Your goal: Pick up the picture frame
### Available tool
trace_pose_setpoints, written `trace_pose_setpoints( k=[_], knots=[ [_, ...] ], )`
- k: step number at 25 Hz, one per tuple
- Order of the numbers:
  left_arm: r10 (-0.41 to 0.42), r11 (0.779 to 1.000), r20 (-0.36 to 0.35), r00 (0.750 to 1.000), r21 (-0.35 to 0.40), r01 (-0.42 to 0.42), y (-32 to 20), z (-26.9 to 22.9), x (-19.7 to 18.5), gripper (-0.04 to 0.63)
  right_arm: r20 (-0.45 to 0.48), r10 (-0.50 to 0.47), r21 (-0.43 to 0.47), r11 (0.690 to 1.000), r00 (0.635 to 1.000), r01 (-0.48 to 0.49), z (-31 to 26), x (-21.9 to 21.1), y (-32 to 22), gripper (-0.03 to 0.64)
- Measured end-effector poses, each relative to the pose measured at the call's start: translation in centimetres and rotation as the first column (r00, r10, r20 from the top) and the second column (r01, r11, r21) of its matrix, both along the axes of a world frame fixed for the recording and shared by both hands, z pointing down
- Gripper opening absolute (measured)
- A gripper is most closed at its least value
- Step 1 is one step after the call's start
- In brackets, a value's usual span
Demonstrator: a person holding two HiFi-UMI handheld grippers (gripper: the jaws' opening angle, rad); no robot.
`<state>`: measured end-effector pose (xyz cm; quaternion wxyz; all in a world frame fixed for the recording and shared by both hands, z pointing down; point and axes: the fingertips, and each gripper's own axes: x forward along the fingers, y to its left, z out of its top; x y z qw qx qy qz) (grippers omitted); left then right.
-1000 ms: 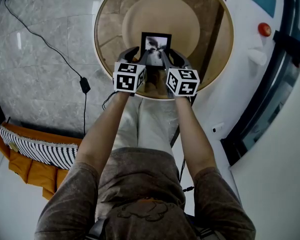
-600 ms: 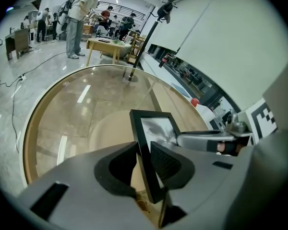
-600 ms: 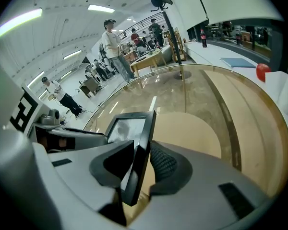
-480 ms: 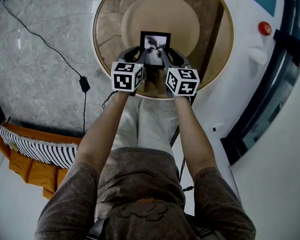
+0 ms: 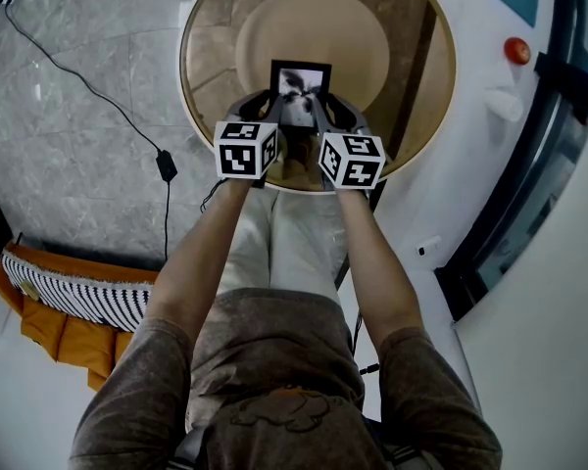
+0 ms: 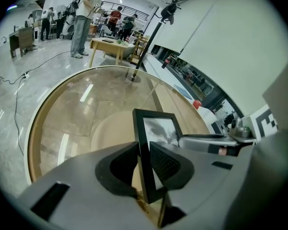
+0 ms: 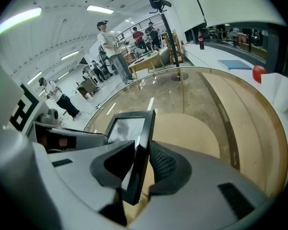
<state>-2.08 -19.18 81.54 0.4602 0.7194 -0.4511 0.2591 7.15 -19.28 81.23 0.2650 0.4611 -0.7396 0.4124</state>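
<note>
A black picture frame [image 5: 301, 86] with a grey photo stands upright on the round glass table [image 5: 204, 37]. My left gripper [image 5: 275, 107] holds its left edge and my right gripper [image 5: 322, 109] its right edge. In the left gripper view the frame's [image 6: 156, 133] side bar sits between the pads of the left gripper [image 6: 144, 159], which press on it. In the right gripper view the right gripper [image 7: 140, 164] clamps the frame's [image 7: 132, 128] other side bar the same way. Both pairs of jaws have just been closing on the frame.
The table has a wooden rim and a round beige base [image 5: 358, 27] under the glass. A black cable with an adapter [image 5: 167, 167] lies on the floor at left. A white counter with a red object [image 5: 517, 52] runs along the right. Several people stand far behind.
Both grippers stay at the frame's two side edges, and the left jaws look a little narrower round it. The frame stands where it was.
</note>
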Motion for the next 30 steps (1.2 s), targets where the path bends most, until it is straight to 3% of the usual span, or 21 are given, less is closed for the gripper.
trace_pose_setpoints(
  k=[13,23,30],
  knots=[
    [-0.029,0.997,-0.008,1.0,0.073,0.029,-1.4,-5.0,-0.1,0.087,-0.014,0.013,0.071,0.997,1.0,-0.012,-5.2,0.1,-1.6,0.098],
    [-0.022,0.984,-0.001,1.0,0.176,0.022,-3.1,-15.2,-0.5,0.086,-0.017,0.045,0.175,0.984,0.999,-0.041,-15.4,-0.2,-2.7,0.095],
    [-0.023,0.957,0.016,1.0,0.288,0.018,-4.1,-24.3,-0.5,0.086,0.003,0.061,0.292,0.955,0.998,-0.059,-24.2,-0.2,-3.8,0.095]
  ],
)
